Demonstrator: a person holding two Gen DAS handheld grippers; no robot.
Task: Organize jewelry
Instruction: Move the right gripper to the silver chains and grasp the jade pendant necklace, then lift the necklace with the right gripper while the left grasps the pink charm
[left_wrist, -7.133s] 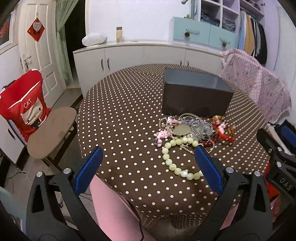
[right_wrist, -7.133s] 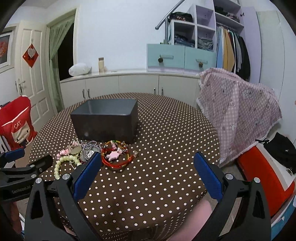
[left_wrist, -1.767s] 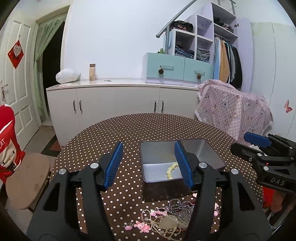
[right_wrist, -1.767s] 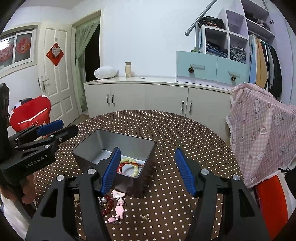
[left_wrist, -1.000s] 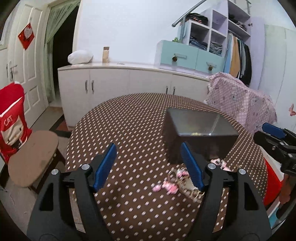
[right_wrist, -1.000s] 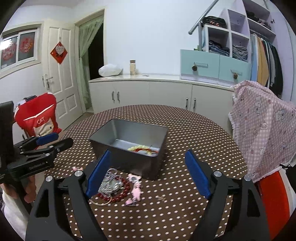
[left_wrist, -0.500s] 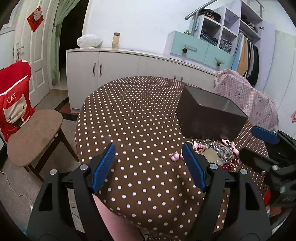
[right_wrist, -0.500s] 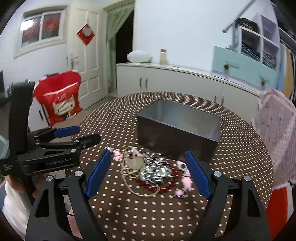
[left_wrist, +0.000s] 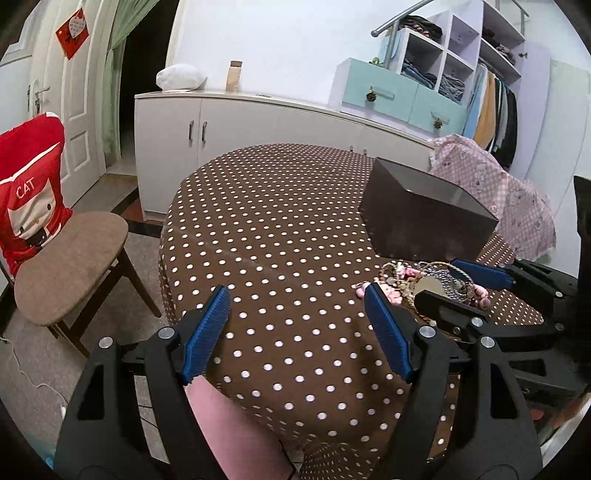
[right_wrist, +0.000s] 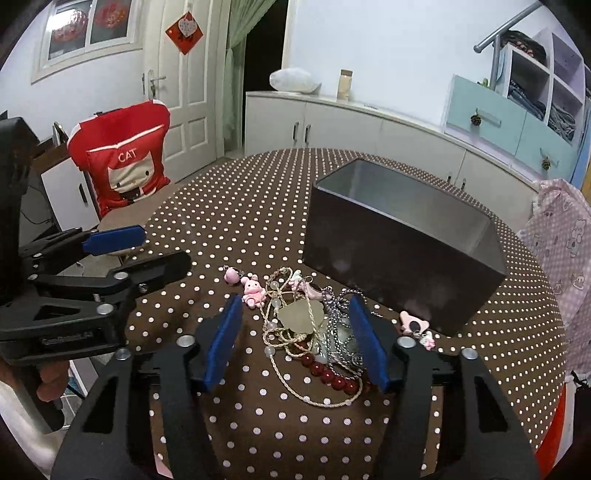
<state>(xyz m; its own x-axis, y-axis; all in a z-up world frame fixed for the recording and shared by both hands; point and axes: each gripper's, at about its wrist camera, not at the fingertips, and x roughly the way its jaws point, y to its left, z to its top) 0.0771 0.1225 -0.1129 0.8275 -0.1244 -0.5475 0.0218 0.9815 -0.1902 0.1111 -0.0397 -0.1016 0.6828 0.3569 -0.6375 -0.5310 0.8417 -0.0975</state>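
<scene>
The right gripper (right_wrist: 295, 338) is nearest the work. Its jaws stand wide apart and grip nothing. The blue pads (right_wrist: 221, 341) sit low over the table (right_wrist: 229, 206), one on each side of the jewelry pile (right_wrist: 314, 325). The pile lies on the dotted brown cloth, between the pads and just in front of the box (right_wrist: 402, 243).

Pile contents, near to far:
- a red bead strand (right_wrist: 332, 374) at the near edge;
- a pale cord (right_wrist: 291, 384) looped around it;
- a silver chain (right_wrist: 343, 332) beside the right pad;
- a pale flat pendant (right_wrist: 299, 315) at the centre;
- pink charms (right_wrist: 253, 290) at the far left edge, and one more (right_wrist: 413, 325) at the right, near the box corner.

The strands overlap; which lies on top cannot be told throughout.

The left gripper (left_wrist: 297, 328) is to the left of the pile, well apart from it. Its jaws are also wide apart and empty, above bare cloth at the table edge. In its view the pile (left_wrist: 417, 280) appears to the right, partly hidden by the right gripper (left_wrist: 465, 284).

The box is grey, open-topped and upright. Its contents cannot be seen from either view.

Beyond the table stand a chair (left_wrist: 66, 254) with a red cover (right_wrist: 122, 162), white cabinets (left_wrist: 236, 122) and a door (right_wrist: 177, 85).
</scene>
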